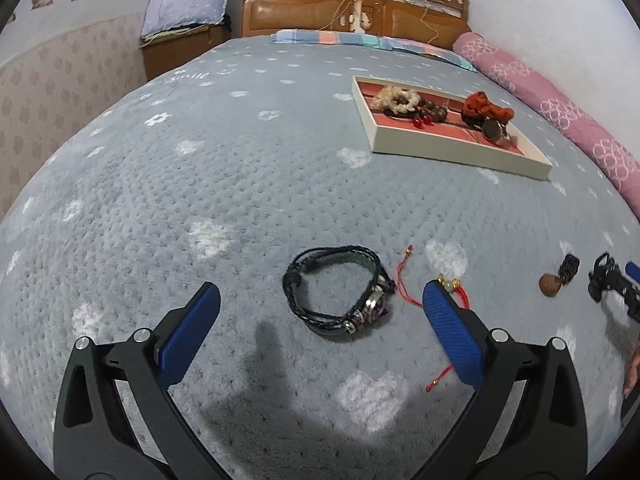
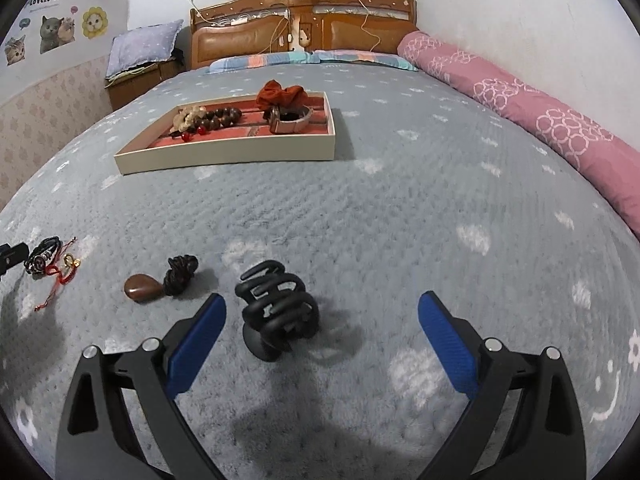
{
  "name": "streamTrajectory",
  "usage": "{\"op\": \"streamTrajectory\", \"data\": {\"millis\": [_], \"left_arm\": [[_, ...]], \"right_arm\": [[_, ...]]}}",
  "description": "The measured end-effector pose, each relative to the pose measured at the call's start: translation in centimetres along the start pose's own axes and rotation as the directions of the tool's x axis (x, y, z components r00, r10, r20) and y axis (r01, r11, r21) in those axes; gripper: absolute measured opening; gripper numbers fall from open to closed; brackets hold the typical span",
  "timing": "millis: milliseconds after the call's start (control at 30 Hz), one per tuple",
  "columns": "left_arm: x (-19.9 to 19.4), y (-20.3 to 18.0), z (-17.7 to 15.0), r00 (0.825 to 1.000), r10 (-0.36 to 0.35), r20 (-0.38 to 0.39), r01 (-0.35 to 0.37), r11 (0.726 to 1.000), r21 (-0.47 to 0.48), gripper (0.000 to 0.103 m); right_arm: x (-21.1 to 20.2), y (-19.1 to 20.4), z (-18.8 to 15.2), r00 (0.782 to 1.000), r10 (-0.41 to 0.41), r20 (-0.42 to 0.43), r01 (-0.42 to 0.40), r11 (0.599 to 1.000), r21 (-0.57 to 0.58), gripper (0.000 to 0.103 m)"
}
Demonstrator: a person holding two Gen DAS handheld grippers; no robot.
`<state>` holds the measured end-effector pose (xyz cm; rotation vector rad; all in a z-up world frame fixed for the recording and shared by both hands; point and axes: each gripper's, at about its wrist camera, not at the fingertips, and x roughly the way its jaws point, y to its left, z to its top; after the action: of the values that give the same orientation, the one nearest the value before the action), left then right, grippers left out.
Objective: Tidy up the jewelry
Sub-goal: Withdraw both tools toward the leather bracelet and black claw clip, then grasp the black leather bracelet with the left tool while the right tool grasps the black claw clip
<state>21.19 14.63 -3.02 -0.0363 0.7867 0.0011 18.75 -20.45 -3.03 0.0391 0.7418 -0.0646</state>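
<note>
A grey bedspread (image 2: pixel 400 220) with white flower marks is covering the bed, backed by a wooden headboard (image 2: pixel 304 36). The left gripper (image 1: pixel 320 308), fingers spread, is hovering around the black bracelet (image 1: pixel 340 292); the right gripper (image 2: pixel 322 312), fingers spread, is flanking the black hair claw (image 2: pixel 278 308). The tray (image 2: pixel 224 158) is lying farther up the bed.

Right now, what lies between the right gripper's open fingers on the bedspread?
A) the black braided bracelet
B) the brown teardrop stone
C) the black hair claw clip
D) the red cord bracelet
C: in the right wrist view the black hair claw clip sits on the bedspread between the spread fingers of the right gripper; the black braided bracelet lies in front of the left gripper instead.
</note>
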Motion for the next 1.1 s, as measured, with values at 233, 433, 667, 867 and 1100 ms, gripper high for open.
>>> {"op": "streamTrajectory", "data": {"millis": [233,433,667,867,1100], "left_arm": [[-0.3,-1.5,-0.2,0.999,-0.029,0.024,0.027,0.997,0.078,0.092],[0.4,-2.0,-0.4,0.997,-0.073,-0.013,0.074,0.992,0.104,0.059],[1.3,-2.6,-0.6,0.994,-0.095,-0.058,0.102,0.987,0.126,0.039],[2.4,-1.8,-0.6,0.984,-0.138,-0.112,0.147,0.986,0.075,0.020],[2.7,-2.1,-0.6,0.985,-0.125,-0.122,0.137,0.987,0.089,0.020]], "right_arm": [[0.7,-0.1,0.1,1.000,0.006,-0.022,-0.006,1.000,0.007,0.095],[0.8,-0.1,0.1,1.000,0.011,-0.020,-0.010,1.000,0.014,0.095],[0.9,-0.2,0.1,1.000,0.016,-0.021,-0.016,1.000,0.018,0.095],[1.0,-0.1,0.0,1.000,0.021,-0.020,-0.021,1.000,0.018,0.095],[1.1,0.3,0.0,0.999,0.025,-0.024,-0.025,1.000,0.001,0.092]]}}
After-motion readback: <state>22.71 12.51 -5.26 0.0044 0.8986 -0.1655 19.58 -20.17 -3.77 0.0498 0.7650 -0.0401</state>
